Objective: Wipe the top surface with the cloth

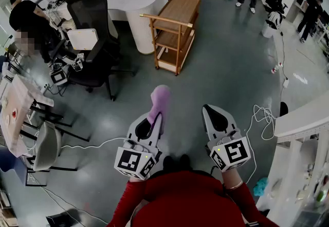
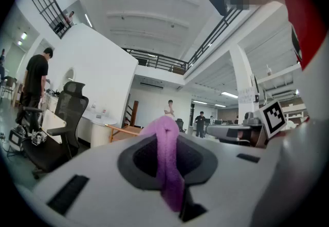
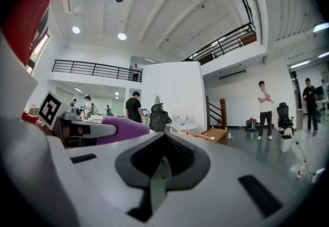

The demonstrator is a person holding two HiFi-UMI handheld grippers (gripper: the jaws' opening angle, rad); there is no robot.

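A purple cloth (image 1: 160, 98) sticks up out of my left gripper (image 1: 156, 114), whose jaws are shut on it. In the left gripper view the cloth (image 2: 167, 155) runs as a folded strip between the dark pads. My right gripper (image 1: 209, 110) is held beside it at the same height, jaws together and nothing in them; its own view shows the pads (image 3: 177, 155) closed. Both grippers hang in the air over the grey floor. A wooden cart (image 1: 175, 30) with a flat top shelf (image 1: 181, 7) stands a few steps ahead, well beyond both grippers.
A black office chair (image 1: 90, 21) and a round white table (image 1: 132, 1) stand left of the cart. White cables (image 1: 263, 115) lie on the floor at the right, beside a white counter (image 1: 303, 117). People stand at the far back and at the left desks.
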